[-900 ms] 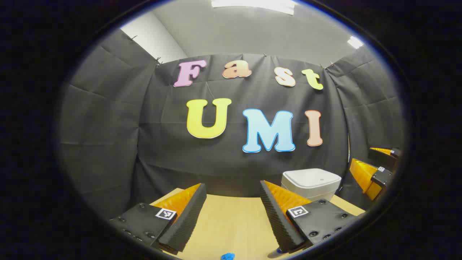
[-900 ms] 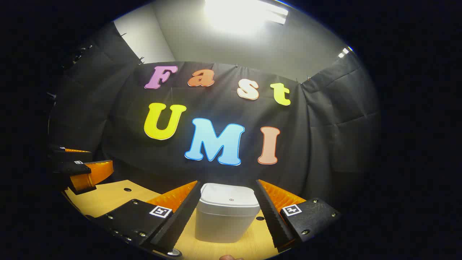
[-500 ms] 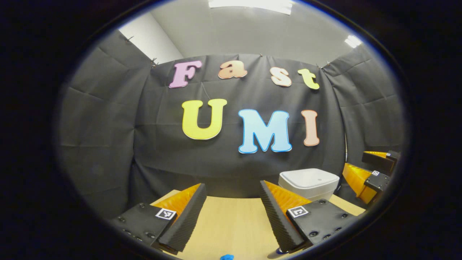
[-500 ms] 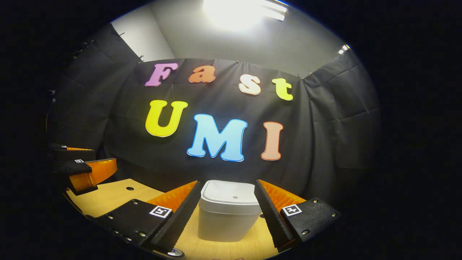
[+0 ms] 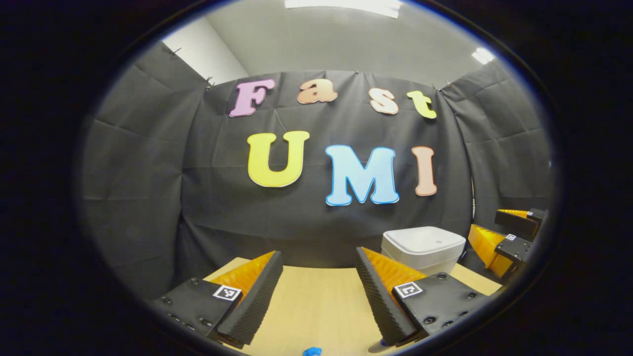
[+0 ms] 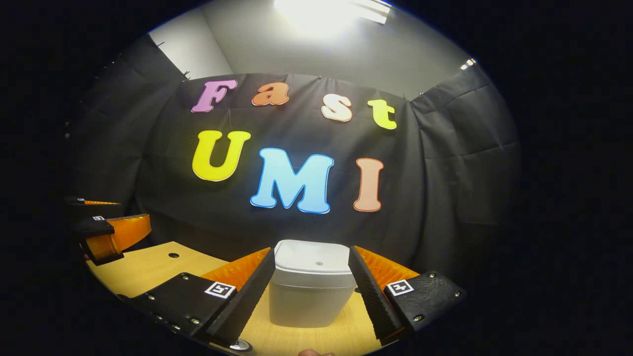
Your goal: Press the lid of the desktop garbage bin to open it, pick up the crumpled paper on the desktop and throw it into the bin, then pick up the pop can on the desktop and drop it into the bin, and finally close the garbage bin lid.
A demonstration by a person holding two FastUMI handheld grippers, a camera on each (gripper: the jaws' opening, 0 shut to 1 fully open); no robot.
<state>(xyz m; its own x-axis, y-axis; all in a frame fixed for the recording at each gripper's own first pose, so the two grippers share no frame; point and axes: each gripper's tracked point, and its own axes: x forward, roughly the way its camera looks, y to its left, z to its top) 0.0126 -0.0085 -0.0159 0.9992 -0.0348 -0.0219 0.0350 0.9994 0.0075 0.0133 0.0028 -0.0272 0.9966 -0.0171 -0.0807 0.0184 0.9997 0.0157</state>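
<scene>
R tongs [image 6: 310, 291] spread wide, nothing held, hovering w/ the bin [image 6: 310, 287] framed between the fingers but not touching. L tongs [image 5: 319, 289] also spread, empty, over bare bench [image 5: 316, 301]. Bin stands upright at the bench's far edge by the cloth wall, long axis vertical, lid [image 6: 312, 257] flat on top & facing up, small button mark at its centre. Judging by that: lid not yet pressed, so every step is left. Blue scrap [image 5: 311, 351] at near edge, can't tell what.

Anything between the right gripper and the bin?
Nothing: in the right gripper view, bare tabletop runs from the right gripper to the bin.
</scene>
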